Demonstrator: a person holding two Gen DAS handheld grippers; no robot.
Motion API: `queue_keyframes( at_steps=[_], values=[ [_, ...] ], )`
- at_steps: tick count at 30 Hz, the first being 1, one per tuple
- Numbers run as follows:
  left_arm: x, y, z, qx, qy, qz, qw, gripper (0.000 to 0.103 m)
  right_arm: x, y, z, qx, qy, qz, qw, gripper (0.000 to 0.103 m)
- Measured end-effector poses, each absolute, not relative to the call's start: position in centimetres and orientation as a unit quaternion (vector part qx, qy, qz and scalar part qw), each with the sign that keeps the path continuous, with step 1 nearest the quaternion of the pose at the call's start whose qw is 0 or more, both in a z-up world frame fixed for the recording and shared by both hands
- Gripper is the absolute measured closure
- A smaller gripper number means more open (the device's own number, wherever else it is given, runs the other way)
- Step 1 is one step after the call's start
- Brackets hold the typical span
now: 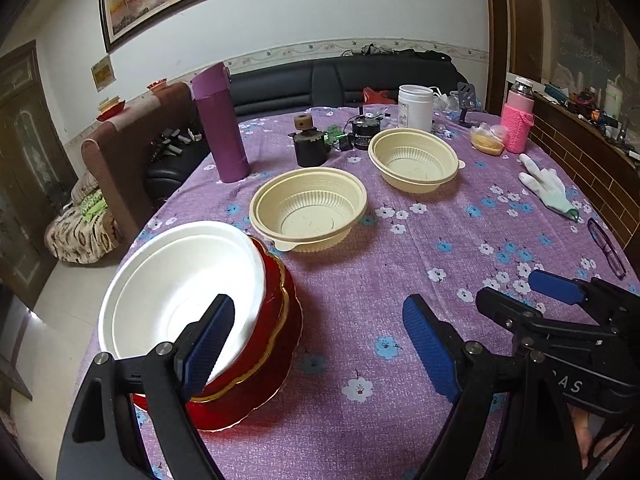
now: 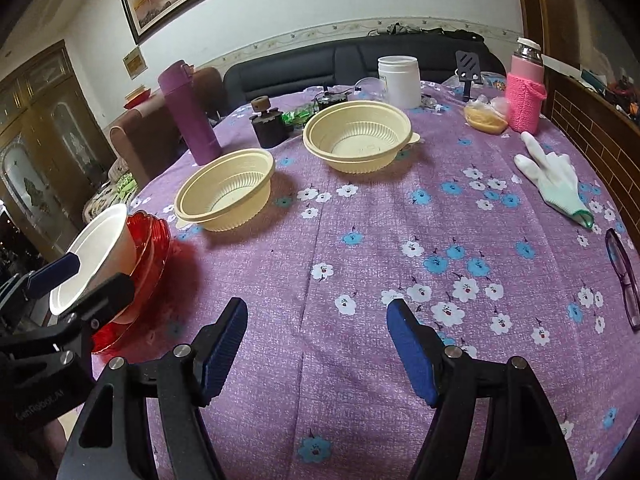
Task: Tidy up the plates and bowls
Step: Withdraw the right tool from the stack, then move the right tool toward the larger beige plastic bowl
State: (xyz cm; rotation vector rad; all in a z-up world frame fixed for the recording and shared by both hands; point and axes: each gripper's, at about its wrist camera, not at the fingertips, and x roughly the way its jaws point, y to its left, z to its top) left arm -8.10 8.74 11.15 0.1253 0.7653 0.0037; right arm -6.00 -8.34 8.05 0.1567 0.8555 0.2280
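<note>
Left wrist view showed the left hand-held gripper (image 1: 318, 354) open, with nothing between its blue pads. One pad (image 1: 212, 346) sat in front of a white foam bowl (image 1: 176, 284), which rested tilted on a stack of red glass plates with gold rims (image 1: 256, 372) at the edge of the purple flowered surface (image 1: 380, 280). Two cream plastic bowls stood farther back, one near (image 1: 308, 208) and one beyond it (image 1: 414, 160). The right hand-held gripper (image 2: 316, 354) was open too, above bare cloth.

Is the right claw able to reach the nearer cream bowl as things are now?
Probably yes: the right claw is open and empty, and only bare cloth lies between it and the nearer cream bowl.
</note>
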Motion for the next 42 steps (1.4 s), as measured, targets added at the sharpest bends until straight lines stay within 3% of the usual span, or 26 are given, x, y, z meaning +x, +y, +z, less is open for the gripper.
queue_keyframes(
  at_steps=[20, 28, 37, 42],
  values=[
    [-5.3, 10.9, 12.2, 0.029, 0.409, -0.034, 0.911, 0.018, -2.4, -6.5, 10.0, 0.069, 0.41, 0.126, 0.901, 0.026],
    [3.6, 17.2, 14.4, -0.065, 0.459, -0.05, 0.885, 0.018, 3.6, -6.7, 8.7, 0.147, 0.436, 0.138, 0.877, 0.026],
    [15.0, 20.2, 9.8, -0.138, 0.563, -0.041, 0.814, 0.018, 9.8, -3.7, 6.2, 0.182, 0.465, 0.15, 0.853, 0.026],
    [18.4, 20.0, 6.8, -0.135, 0.614, -0.032, 0.777, 0.028, 11.8, -1.8, 4.8, 0.172, 0.483, 0.158, 0.844, 0.031]
  ],
)
